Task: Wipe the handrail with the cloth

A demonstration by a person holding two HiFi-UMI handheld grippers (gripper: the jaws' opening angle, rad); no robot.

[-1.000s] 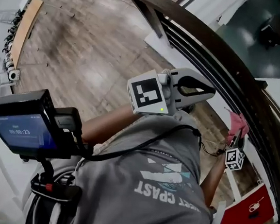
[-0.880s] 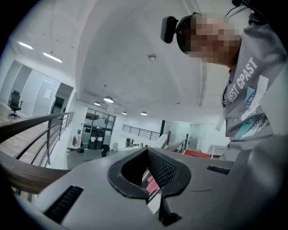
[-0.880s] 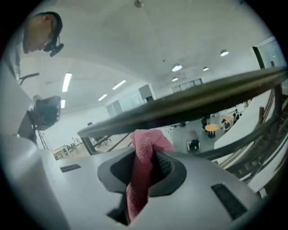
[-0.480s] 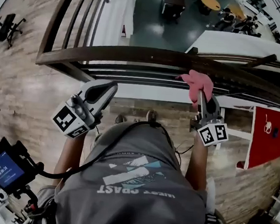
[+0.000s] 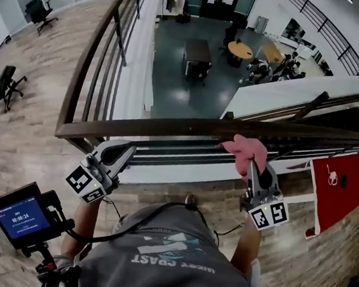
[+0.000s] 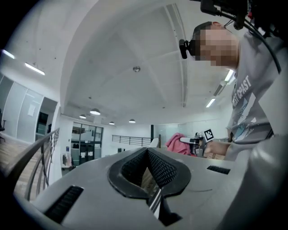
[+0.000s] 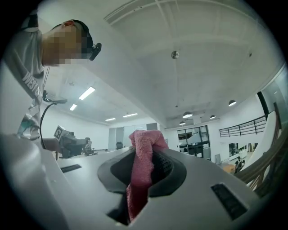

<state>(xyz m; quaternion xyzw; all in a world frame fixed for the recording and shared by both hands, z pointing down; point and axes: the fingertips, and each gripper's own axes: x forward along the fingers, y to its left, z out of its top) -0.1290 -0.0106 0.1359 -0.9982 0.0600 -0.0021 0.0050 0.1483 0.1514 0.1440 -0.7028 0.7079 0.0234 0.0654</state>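
A dark wooden handrail (image 5: 168,128) runs left to right across the head view. A pink cloth (image 5: 247,153) sticks out of my right gripper (image 5: 253,170), which is shut on it just under the rail's near edge. I cannot tell whether the cloth touches the rail. In the right gripper view the cloth (image 7: 143,166) hangs folded between the jaws. My left gripper (image 5: 124,150) is shut and holds nothing, pointing up at the rail further left. The left gripper view shows its jaws closed together (image 6: 148,155), with the cloth (image 6: 176,143) far off.
Below the rail are metal bars (image 5: 185,151), and beyond them a lower floor with tables (image 5: 239,50). A red panel (image 5: 333,181) hangs at the right. A small screen (image 5: 20,218) on a mount sits lower left. Office chairs (image 5: 2,82) stand on the wood floor at left.
The person has turned from side-on to face the rail squarely. The head view has tilted up, showing more of the lower floor. Both grippers stay just below the rail, cloth still held.
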